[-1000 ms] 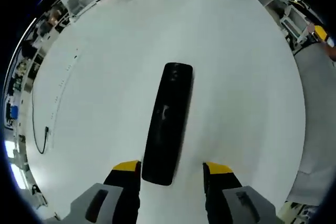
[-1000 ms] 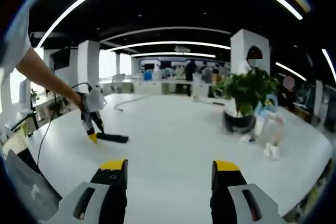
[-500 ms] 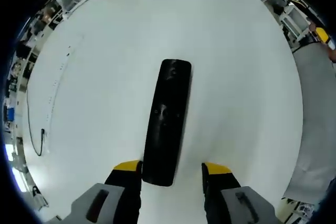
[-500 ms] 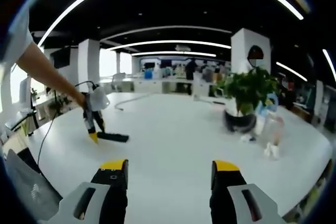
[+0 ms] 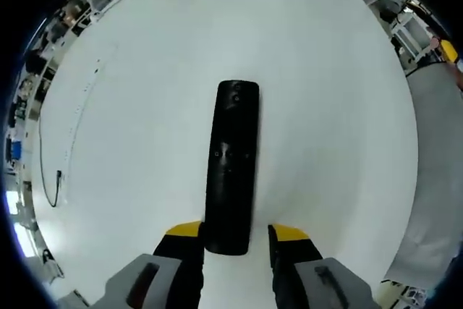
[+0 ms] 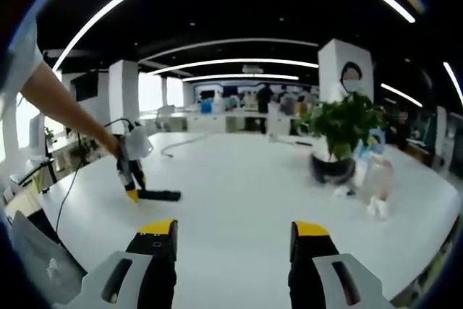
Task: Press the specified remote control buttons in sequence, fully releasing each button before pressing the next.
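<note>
- The remote control [image 5: 231, 168] is lying flat on the white worktop [image 5: 130, 106], running up the middle of the left gripper view.
- The left hand-held gripper [image 5: 235, 231] is straddling its near end, jaws apart and gripping nothing (contact is unclear).
- The right hand-held gripper [image 6: 234, 231] is idling released at lower centre of its view.
- Judging by this, button pressing is still ahead.
</note>
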`<action>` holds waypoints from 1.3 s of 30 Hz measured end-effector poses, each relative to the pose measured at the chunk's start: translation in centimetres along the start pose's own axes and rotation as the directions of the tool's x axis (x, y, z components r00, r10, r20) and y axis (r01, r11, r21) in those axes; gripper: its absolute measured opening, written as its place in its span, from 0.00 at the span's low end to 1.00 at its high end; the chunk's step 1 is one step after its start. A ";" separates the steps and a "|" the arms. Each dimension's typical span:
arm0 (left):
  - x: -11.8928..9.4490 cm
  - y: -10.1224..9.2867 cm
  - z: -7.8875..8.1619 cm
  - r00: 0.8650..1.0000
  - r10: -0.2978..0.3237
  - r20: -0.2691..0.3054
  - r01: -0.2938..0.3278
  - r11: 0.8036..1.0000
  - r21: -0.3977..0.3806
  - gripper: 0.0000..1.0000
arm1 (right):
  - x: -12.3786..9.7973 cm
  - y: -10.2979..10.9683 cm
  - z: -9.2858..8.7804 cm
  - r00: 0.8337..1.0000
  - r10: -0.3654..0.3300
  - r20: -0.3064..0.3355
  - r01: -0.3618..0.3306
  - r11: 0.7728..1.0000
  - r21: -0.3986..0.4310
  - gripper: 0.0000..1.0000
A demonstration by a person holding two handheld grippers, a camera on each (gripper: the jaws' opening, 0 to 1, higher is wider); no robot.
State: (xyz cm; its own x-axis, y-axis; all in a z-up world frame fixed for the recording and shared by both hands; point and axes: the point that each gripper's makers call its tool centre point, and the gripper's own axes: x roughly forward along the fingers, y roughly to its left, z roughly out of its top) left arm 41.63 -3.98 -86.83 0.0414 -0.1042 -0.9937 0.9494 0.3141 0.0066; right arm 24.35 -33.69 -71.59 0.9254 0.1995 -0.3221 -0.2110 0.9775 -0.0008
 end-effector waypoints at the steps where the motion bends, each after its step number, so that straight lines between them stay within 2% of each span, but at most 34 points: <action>1: 0.0 -0.1 0.0 1.000 0.002 -0.005 -0.002 1.000 0.000 0.32 | 0.0 0.1 0.0 1.000 0.002 0.000 -0.002 1.000 -0.001 0.61; 8: 0.0 -0.6 0.0 1.000 0.006 0.002 -0.006 1.000 0.005 0.26 | -0.1 0.0 0.0 1.000 0.005 0.002 -0.005 1.000 0.002 0.60; 10: 0.1 -1.0 0.1 1.000 0.011 -0.012 -0.011 1.000 0.015 0.24 | -0.1 0.0 0.0 1.000 0.005 0.004 -0.005 1.000 0.000 0.60; 19: 0.3 -1.1 0.0 0.999 0.028 -0.031 -0.027 1.000 0.010 0.24 | -0.2 -0.1 -0.1 1.000 0.003 0.008 -0.003 1.000 0.008 0.60; 31: 0.2 -1.8 0.0 0.998 0.024 -0.057 -0.021 0.998 0.057 0.24 | -0.2 -0.2 0.1 1.000 -0.002 0.014 0.002 1.000 0.011 0.60; 39: 0.2 -2.2 0.0 0.998 0.026 -0.053 -0.023 0.998 0.060 0.24 | -0.2 -0.1 0.2 1.000 0.001 0.016 -0.001 1.000 0.011 0.60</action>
State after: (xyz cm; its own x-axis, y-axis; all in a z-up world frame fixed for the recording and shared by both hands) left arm 39.52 -4.65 -87.03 0.0493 -0.0462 -0.9977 0.9653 0.2588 0.0357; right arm 24.25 -33.82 -71.37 0.9301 0.2012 -0.3072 -0.2082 0.9780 0.0103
